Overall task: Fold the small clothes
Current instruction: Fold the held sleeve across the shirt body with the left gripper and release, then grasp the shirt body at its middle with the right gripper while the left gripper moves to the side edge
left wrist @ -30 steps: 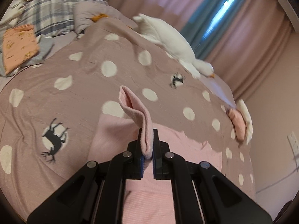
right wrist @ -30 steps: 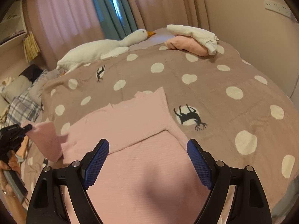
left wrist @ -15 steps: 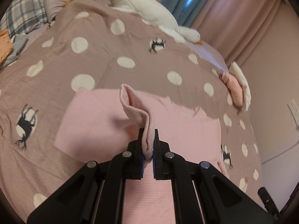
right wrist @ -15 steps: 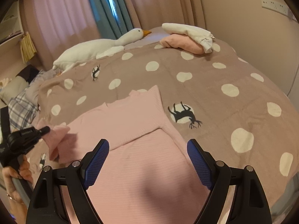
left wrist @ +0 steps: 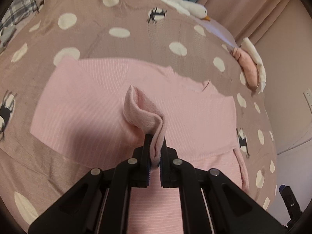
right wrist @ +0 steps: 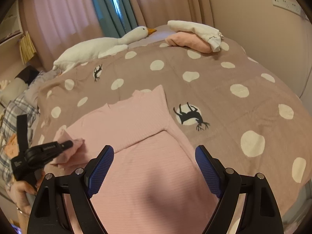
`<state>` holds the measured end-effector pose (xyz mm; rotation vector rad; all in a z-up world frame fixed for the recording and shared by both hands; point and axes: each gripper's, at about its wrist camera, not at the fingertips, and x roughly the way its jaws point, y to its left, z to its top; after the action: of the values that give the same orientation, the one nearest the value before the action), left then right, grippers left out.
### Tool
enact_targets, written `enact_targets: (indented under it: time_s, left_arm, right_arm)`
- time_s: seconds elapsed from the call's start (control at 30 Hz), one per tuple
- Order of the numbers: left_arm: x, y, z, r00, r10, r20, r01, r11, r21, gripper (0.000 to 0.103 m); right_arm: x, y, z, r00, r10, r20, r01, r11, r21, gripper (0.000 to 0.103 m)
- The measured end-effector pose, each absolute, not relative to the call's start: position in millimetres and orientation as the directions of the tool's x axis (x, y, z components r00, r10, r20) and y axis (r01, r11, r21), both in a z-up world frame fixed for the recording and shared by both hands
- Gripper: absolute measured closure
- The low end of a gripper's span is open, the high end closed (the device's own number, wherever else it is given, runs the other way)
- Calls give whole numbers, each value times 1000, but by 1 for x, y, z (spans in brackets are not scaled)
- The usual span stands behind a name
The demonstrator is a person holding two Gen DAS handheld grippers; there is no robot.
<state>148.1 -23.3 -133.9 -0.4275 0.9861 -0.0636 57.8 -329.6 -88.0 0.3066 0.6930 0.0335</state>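
Carried inward since a second ago, the sleeve cuff (left wrist: 145, 115) now hangs over the body of the pink top (left wrist: 87, 105), which lies flat on the dotted bedspread (left wrist: 117, 15); the left gripper (left wrist: 155, 156) has its fingers clamped tight on that cuff; the right gripper (right wrist: 154, 167) hovers above the top's lower part, fingers wide apart and gripping nothing; a plush goose (right wrist: 101, 45) lies beyond.

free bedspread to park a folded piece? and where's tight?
Free: the dotted bedspread right of the pink garment, around the deer print, out to the wall side. Also the strip between the garment's far edge and the goose plush. Crowded: the far corner with the folded pile, and the left side, where the left gripper pinches the sleeve.
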Motion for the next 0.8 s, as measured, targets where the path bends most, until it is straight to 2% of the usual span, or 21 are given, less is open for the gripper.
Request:
enact_targets:
  time_s: [0.3,0.47,0.5,0.63,0.7,0.8]
  left_arm:
    - [153,-32,-171,464,-277,-842,-153,911,-384,93]
    - [152,-34,-171,460,-273,-845,-147,915,-376,92]
    - [152,-34,-170,456,-272,-847,-148,916,-373,86]
    - [145,-30,-159,459,-295,-838,-136,909,-394,70]
    - [137,-24,-147,490,-298,-819,-121,908,-402,51]
    - [120,-6,-130,549,-278,-788,-137,900,-413,33]
  right_arm:
    - [58,-335,-92,764,128,-632,83,952,294,18]
    - [59,-336,-93,761,133,-635,85,950,300,18]
    - [59,-335,-93,761,134,-635,84,950,300,18]
    - [59,-335,-93,760,134,-635,81,951,297,18]
    - [60,-334,-92,761,133,-635,78,953,293,18]
    - [60,-330,-89,764,132,-632,71,956,285,18]
